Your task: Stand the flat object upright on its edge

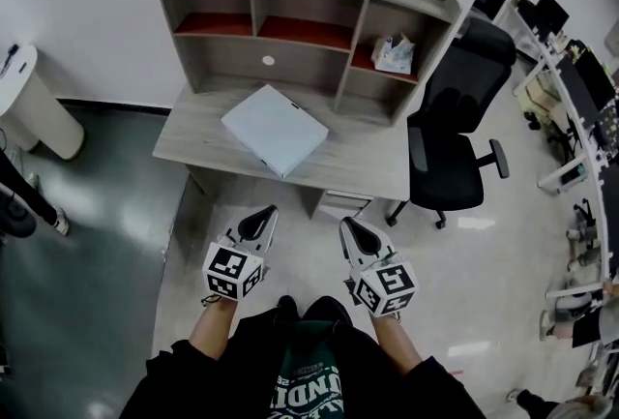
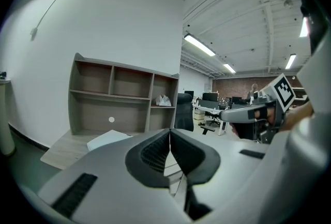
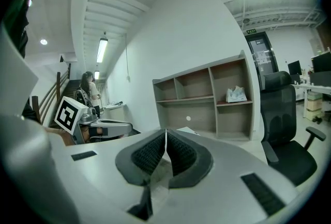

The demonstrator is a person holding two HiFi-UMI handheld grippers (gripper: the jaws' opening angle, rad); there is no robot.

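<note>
A flat white box (image 1: 276, 129) lies on the wooden desk (image 1: 368, 165), turned at an angle, and shows low ahead as the same flat white box (image 2: 106, 139) in the left gripper view. My left gripper (image 1: 265, 215) is shut and empty, short of the desk's near edge. Beside it my right gripper (image 1: 348, 225) is shut too, nothing held. Both point toward the desk, apart from the box. In the right gripper view only a sliver of the box (image 3: 187, 130) peeks over the closed right gripper (image 3: 165, 133). The left gripper (image 2: 170, 132) shows its pads pressed together.
The desk carries a shelf hutch (image 1: 300, 20) with a tissue pack (image 1: 394, 54) in its right compartment. A black office chair (image 1: 455, 132) stands to the desk's right. A white round bin (image 1: 34, 103) stands at the left. More desks with monitors (image 1: 580, 88) line the right side.
</note>
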